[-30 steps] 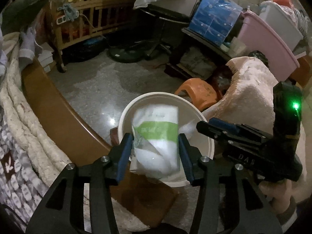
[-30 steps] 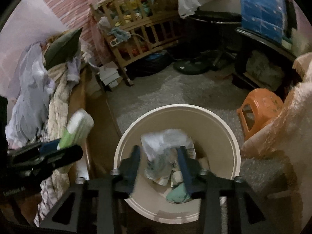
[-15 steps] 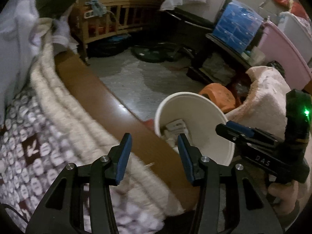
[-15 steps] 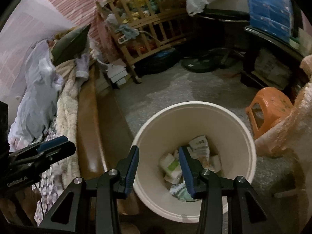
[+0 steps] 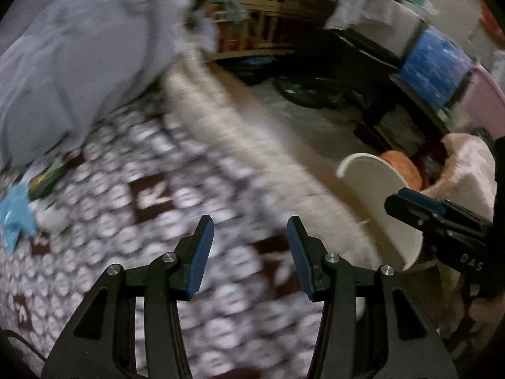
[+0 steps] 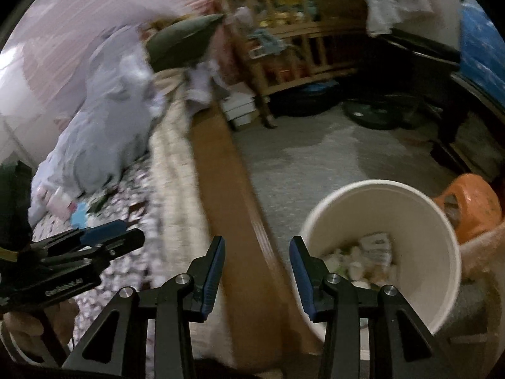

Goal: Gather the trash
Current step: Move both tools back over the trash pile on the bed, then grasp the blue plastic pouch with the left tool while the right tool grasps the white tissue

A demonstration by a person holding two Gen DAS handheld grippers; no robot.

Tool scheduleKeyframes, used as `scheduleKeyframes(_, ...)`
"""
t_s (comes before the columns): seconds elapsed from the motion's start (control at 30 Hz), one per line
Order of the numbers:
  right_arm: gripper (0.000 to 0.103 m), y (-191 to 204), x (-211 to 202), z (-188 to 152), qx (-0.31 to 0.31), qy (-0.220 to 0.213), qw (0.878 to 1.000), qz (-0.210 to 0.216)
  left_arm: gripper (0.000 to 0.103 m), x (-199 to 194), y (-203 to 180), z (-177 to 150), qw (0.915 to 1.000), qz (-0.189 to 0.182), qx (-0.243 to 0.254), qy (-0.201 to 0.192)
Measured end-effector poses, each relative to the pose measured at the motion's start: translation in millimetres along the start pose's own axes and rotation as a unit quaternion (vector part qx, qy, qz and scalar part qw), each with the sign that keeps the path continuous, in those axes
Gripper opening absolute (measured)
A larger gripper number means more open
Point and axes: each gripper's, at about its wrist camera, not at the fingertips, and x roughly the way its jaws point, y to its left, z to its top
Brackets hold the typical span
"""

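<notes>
My left gripper [image 5: 251, 252] is open and empty, hanging over the brown-and-white patterned bed blanket [image 5: 151, 195]. Small trash lies at the blanket's left edge: a light blue scrap [image 5: 15, 218] and a green piece [image 5: 47, 177]. My right gripper [image 6: 257, 268] is also open and empty, above the wooden bed rail [image 6: 227, 189]. To its right, on the floor, stands the white bin [image 6: 378, 184] with crumpled packets [image 6: 375, 249] inside. The right wrist view shows the left gripper [image 6: 101, 240] near a blue scrap [image 6: 79, 214] and a pink-white packet [image 6: 58, 202] on the bed.
A heap of pale lilac clothing [image 5: 79, 47] covers the bed's far side. An orange stool [image 6: 473, 205] and a pink fleece throw [image 5: 467, 164] sit beside the bin. A wooden crib [image 6: 300, 31] and dark furniture line the far side of the grey floor [image 6: 315, 151].
A second ago each gripper held trash over the bin; both pieces dropped in. Both empty grippers have since swung left, from the bin toward the bed.
</notes>
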Motion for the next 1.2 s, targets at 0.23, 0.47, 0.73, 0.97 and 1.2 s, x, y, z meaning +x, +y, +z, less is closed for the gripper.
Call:
scheduleKeyframes(0.23,0.042,70.7,35.5,4.3,-0.056,0.036,0.997,0.047,0.047,-20.0,82.0,-20.7,0.9963,0.044,-0.074,0.001)
scheduleKeyframes(0.47,0.044,150.9,76.9,3.0,-0.116,0.074,0.985,0.100,0.047,-47.8,179.2,-45.0,0.9854,0.102,-0.137,-0.006)
scheduleKeyframes(0.73,0.045,250.8,135.5,9.9,-0.206,0.103,0.962,0.147,0.049,-69.7,277.7,-70.8,0.9671,0.133,-0.216,-0.017)
scheduleKeyframes(0.97,0.046,312.3,198.9,7.2,-0.260,0.124,0.945,0.154,0.065,-68.7,340.8,-69.6,0.9569,0.095,-0.271,-0.046)
scheduleKeyframes(1.2,0.031,312.8,229.5,17.9,-0.231,0.126,0.950,0.166,0.068,-33.2,373.9,-54.4,0.9583,0.047,-0.278,-0.043)
